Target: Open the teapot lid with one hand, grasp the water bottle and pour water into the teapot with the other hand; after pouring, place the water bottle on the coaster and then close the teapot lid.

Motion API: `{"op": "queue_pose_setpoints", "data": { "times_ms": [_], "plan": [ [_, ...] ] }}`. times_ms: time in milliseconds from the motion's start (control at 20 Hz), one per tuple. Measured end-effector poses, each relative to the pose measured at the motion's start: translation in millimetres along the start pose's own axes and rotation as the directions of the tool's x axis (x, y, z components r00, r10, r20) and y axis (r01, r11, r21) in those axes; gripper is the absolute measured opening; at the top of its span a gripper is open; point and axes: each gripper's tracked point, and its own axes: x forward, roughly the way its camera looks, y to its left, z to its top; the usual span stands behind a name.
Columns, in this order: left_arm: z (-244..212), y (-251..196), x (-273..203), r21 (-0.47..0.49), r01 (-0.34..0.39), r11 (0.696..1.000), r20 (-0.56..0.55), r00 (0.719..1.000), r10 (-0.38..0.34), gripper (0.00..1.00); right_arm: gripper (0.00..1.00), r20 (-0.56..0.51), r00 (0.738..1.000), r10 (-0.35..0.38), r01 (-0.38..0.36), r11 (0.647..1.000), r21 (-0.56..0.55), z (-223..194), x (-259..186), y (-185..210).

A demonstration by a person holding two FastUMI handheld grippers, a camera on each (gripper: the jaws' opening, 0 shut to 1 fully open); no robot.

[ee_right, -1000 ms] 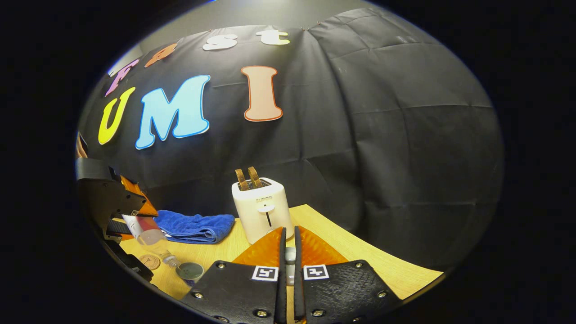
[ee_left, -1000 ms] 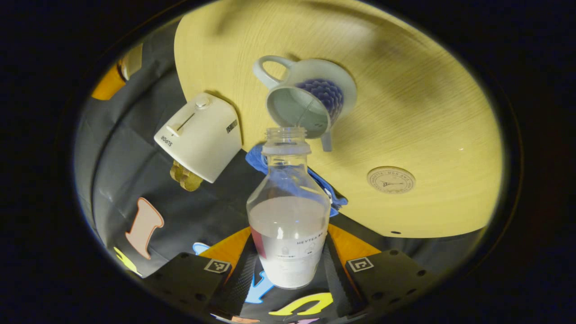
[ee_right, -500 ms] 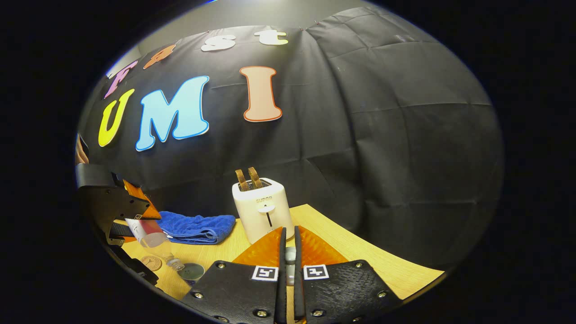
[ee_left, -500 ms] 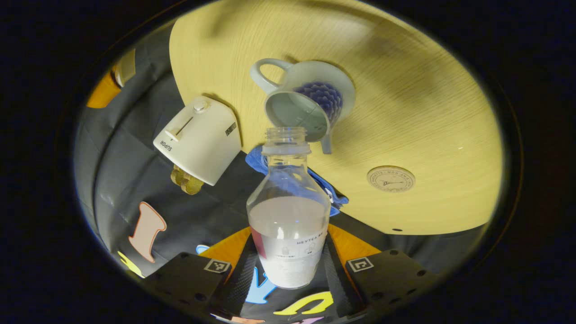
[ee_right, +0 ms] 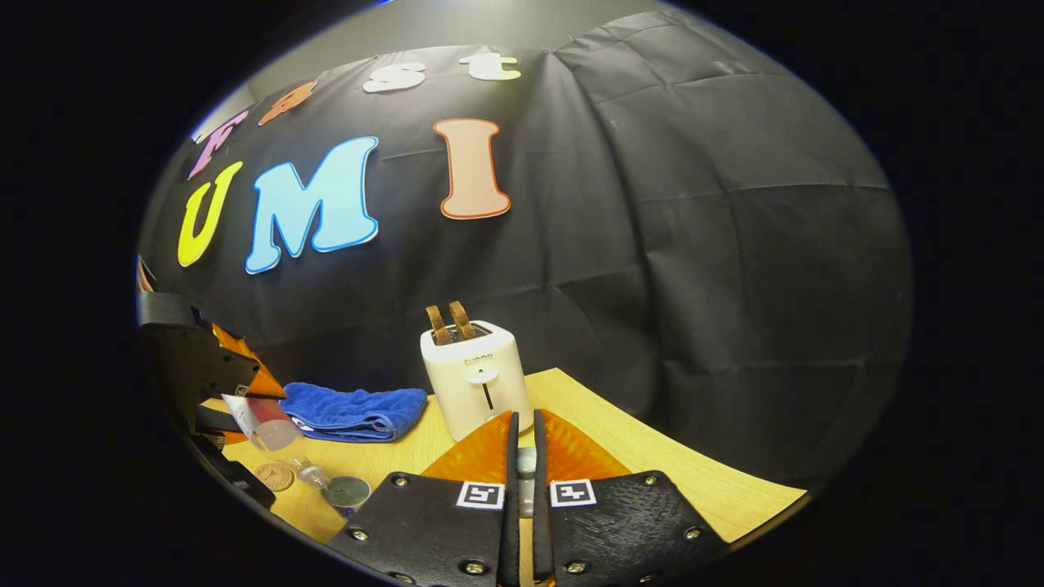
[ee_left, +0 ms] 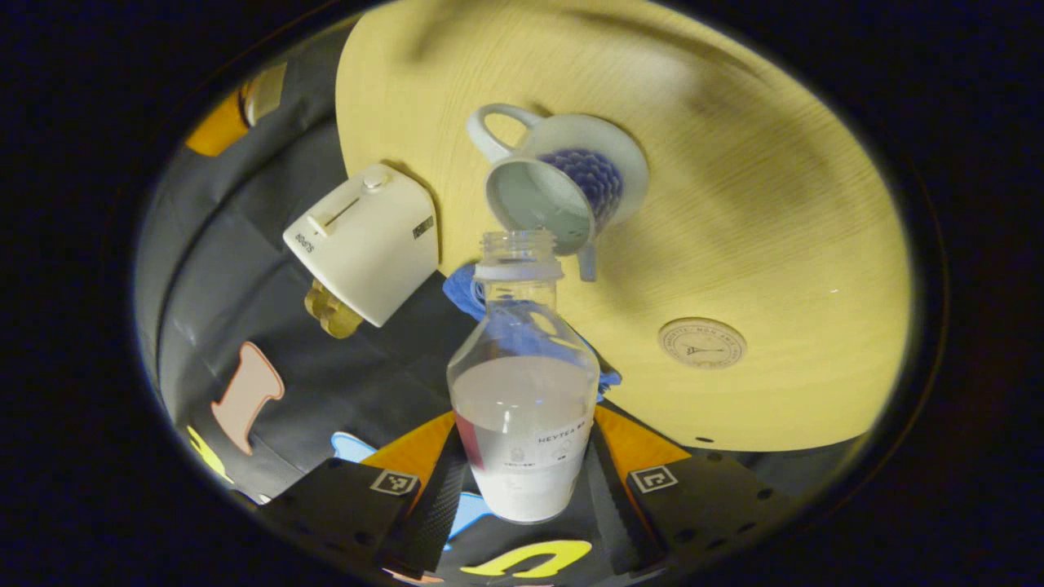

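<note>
Left gripper view: the water bottle (ee_left: 523, 391), a clear plastic bottle with no cap, holds a cloudy white liquid that fills its lower body, while the shoulder and neck are clear. Its threaded mouth is tipped toward the open teapot (ee_left: 563, 183), a pale glazed ceramic pot with a loop handle, a short spout and a band of dark blue scale pattern. The pot's round opening is uncovered; what is inside it cannot be told. The left gripper (ee_left: 522, 481) is closed on the water bottle, one finger pressing each side of its labelled lower body. The teapot stands on the light wood-grain table (ee_left: 775, 204). Beside the teapot, nearer the table's edge, lies the coaster (ee_left: 702, 342), a flat round disc with a printed mark. On the other side of the teapot stands a cream toaster (ee_left: 364, 243) with rounded corners, and a folded blue towel (ee_left: 465, 289) shows behind the bottle's neck.

Right gripper view: the right gripper (ee_right: 522, 473) is almost fully closed, and a small pale object, probably the teapot lid (ee_right: 526, 463), sits in the narrow gap between its fingers; whether both fingers press it cannot be told. It is held in front of the toaster.
</note>
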Motion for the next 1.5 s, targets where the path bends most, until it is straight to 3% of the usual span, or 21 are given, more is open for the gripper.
{"op": "queue_pose_setpoints", "data": {
  "times_ms": [100,200,300,450,600,750,950,1200,1400,1500],
  "plan": [
    [-4,-8,2,-0.121,0.004,0.993,0.039,0.999,0.001,0.81,0.06,-0.008,1.000,0.008,-0.007,1.000,0.015,-2,0,1],
    [-8,-20,1,-0.268,0.027,0.963,0.089,0.996,-0.003,0.82,0.06,-0.014,1.000,0.019,-0.019,1.000,0.022,-4,1,5],
    [-13,-32,3,-0.425,0.044,0.904,0.131,0.991,0.013,0.82,0.06,-0.016,0.999,0.029,-0.028,0.999,0.015,-6,2,11],
    [-16,-46,12,-0.613,0.051,0.789,0.159,0.986,0.059,0.82,0.06,-0.021,0.999,0.039,-0.039,0.999,0.006,-8,3,16],
    [-2,-60,22,-0.799,0.107,0.592,0.204,0.974,0.099,0.82,0.06,-0.025,0.996,0.089,-0.089,0.996,0.029,-8,1,33],
    [17,-70,30,-0.898,0.168,0.407,0.245,0.959,0.145,0.82,0.06,-0.027,0.991,0.129,-0.129,0.992,-0.004,-13,0,53],
    [32,-77,31,-0.962,0.212,0.170,0.247,0.943,0.223,0.82,0.06,-0.033,0.977,0.212,-0.213,0.976,-0.037,-15,-6,91],
    [54,-83,48,-0.940,0.309,-0.148,0.253,0.917,0.308,0.82,0.06,-0.058,0.946,0.320,-0.321,0.947,-0.013,-29,-7,127],
    [48,-90,36,-0.891,0.344,-0.297,0.224,0.900,0.373,0.82,0.06,-0.078,0.918,0.388,-0.385,0.922,0.046,-43,-5,149],
    [49,-100,23,-0.863,0.366,-0.349,0.224,0.895,0.386,0.82,0.06,-0.070,0.914,0.399,-0.398,0.917,0.026,-45,-3,156]
  ]
}}
